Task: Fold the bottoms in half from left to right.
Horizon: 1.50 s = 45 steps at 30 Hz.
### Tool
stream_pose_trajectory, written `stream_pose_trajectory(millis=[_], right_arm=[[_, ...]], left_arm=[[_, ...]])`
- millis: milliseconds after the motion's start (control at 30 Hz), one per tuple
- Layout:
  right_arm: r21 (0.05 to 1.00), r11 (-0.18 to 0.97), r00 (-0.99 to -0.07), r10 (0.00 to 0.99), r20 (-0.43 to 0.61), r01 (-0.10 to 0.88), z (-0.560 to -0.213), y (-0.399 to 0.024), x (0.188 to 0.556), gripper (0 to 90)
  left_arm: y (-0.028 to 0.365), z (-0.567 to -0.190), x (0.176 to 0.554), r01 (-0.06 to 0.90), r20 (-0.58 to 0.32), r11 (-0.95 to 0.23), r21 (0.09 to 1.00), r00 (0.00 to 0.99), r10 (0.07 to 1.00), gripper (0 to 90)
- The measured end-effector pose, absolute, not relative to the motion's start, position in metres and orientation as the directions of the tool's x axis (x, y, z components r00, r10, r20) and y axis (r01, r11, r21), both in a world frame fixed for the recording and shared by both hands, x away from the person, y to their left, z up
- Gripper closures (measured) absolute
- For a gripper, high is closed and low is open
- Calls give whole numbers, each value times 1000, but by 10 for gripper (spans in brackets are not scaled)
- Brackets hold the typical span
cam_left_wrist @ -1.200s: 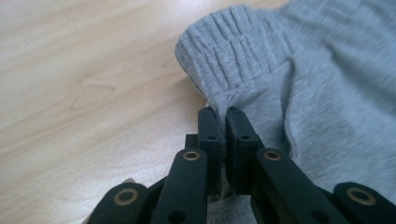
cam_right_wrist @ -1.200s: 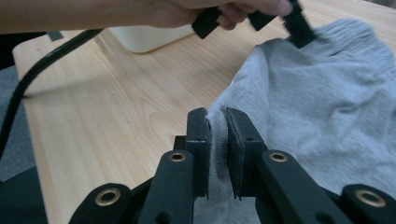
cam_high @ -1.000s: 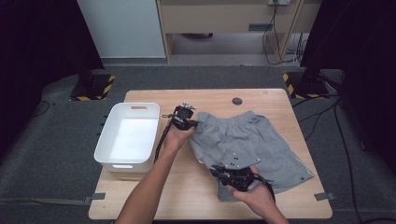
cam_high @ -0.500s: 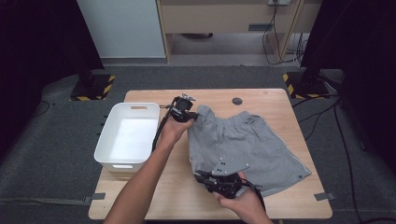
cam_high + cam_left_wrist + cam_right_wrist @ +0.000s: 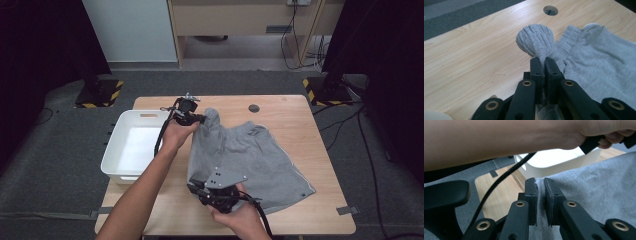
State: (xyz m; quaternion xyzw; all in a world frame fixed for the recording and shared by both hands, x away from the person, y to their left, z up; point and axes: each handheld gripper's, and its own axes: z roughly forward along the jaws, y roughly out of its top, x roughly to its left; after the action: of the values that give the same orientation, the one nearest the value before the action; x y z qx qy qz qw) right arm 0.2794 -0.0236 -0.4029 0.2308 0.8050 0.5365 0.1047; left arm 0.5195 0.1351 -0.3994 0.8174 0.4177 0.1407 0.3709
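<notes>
We are pinching the grey shorts [image 5: 250, 155] on the table [image 5: 300, 112]; left claw [image 5: 543, 61] is clamping the bunched waistband, right claw [image 5: 540, 183] is clamping the hem, so one side is lifting, likely for folding beside the white bin [image 5: 117, 150]

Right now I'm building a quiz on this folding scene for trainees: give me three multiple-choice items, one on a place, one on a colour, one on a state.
1. Where does the white bin sit relative to the shorts in the high view?
A. left of them
B. right of them
C. on top of them

2. What colour are the shorts?
A. blue
B. grey
C. black

3. What is the left tool doing?
A. standing open above the table
B. resting in the bin
C. clamped on a bunched end of the shorts

Answers: 1 A, the bin stands at the table's left edge; 2 B, the cloth is grey; 3 C, cloth is pinched between its jaws.
</notes>
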Motion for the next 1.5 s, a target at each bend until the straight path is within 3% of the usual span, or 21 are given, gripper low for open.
stream_pose_trajectory(millis=[600,1500], right_arm=[[920,341,-893,450,23,195,-381,15,276,818],[923,342,-908,418,20,177,-371,53,279,817]], left_arm=[[162,-385,517,567,-79,-353,744,600,796,865],[204,-376,515,579,-72,-324,749,556,828,865]])
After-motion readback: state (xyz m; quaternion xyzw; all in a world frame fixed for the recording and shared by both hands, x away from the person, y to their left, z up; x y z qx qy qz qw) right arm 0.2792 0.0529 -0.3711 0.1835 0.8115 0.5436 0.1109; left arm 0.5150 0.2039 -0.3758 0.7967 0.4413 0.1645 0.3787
